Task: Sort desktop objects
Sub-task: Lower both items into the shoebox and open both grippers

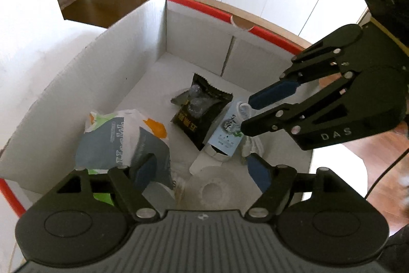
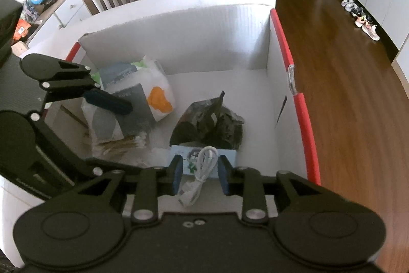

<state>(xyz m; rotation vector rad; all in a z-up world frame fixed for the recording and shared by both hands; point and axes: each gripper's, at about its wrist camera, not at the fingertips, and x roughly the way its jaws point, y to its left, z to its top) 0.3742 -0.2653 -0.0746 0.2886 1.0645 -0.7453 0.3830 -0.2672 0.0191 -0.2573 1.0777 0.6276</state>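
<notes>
Both grippers hang inside the white corrugated box with red rim (image 2: pixel 301 104). Right gripper (image 2: pixel 199 172): jaws released, straddling the coiled white cable (image 2: pixel 202 165) without contact. Left gripper (image 1: pixel 202 170): jaws released, empty, above the clear tape roll (image 1: pixel 214 191). Risk: on withdrawal, a blue pad may snag the cable and drag it out of the box.

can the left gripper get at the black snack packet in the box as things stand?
Probably yes. The left gripper is open above the box, and the black snack packet lies uncovered ahead of it; the right gripper sits beside it, over the blue carton.
</notes>
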